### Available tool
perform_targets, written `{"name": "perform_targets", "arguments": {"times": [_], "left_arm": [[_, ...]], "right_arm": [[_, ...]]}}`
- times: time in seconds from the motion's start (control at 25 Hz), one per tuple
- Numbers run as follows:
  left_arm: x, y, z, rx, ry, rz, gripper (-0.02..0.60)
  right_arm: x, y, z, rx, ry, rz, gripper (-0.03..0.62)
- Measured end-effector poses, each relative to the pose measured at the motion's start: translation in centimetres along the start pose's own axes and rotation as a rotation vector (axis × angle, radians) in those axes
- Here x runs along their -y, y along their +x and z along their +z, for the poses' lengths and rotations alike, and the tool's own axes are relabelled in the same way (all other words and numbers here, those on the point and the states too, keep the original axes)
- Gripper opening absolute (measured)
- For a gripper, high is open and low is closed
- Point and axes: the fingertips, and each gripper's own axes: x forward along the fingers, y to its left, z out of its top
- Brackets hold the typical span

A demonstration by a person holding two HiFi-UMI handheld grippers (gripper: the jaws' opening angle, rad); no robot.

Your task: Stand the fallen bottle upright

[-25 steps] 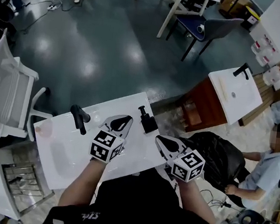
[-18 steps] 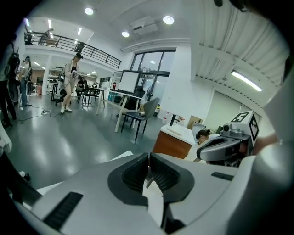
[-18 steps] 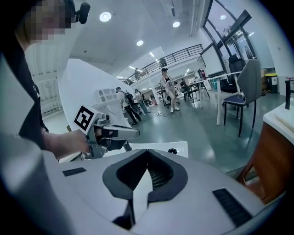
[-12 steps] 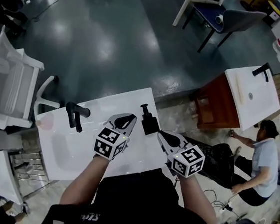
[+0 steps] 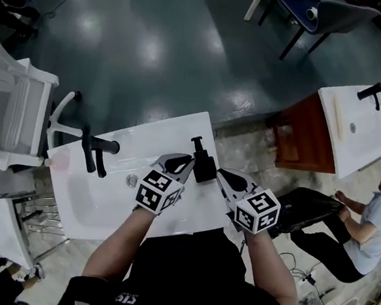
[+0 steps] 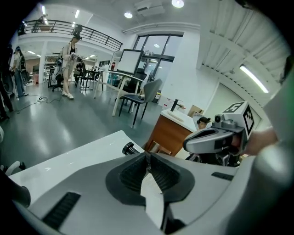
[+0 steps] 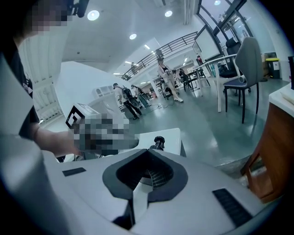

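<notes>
Head view, centre: black pump bottle on the white table, close to the far right edge, apparently lying with its pump end toward the upper left. Hard to confirm from so steep an angle. Flanked by the left claw just to its left and the right claw just to its right; contact with either not decidable here, and claw tips too small and dark to read.

Left gripper view: left claw with jaws together and nothing between them. Only the bottle's round black end peeking over the claw body, the rest hidden behind it. At the right of the frame, the right claw, seen from the side.

Right gripper view: right claw likewise closed and empty. Above it only the pump head and a strip of table; bottle body cut off by the claw housing. At the left, a marker cube beside a mosaic patch.

Shown by the head view alone: black faucet and drain at the table's left, a seated person at the right edge, and a second table at the upper right. Shown by the gripper views alone: distant people standing across the hall.
</notes>
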Motion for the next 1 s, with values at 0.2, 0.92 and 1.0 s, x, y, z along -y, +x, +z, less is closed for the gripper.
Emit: {"name": "perform_targets", "arguments": {"times": [0.2, 0.92, 1.0], "left_arm": [[1.1, -0.2, -0.7, 0.009, -0.026, -0.039, 0.119], [-2.2, -3.8, -2.0, 0.106, -0.183, 0.068, 0.127], [-2.4, -4.1, -2.1, 0.109, -0.189, 0.066, 0.127]], "right_arm": [[0.4, 0.9, 1.7, -0.015, -0.029, 0.014, 0.029], [1.7, 10.4, 1.7, -0.334, -0.090, 0.087, 0.198], [2.1, 11.2, 1.0, -0.389, -0.083, 0.081, 0.204]]}}
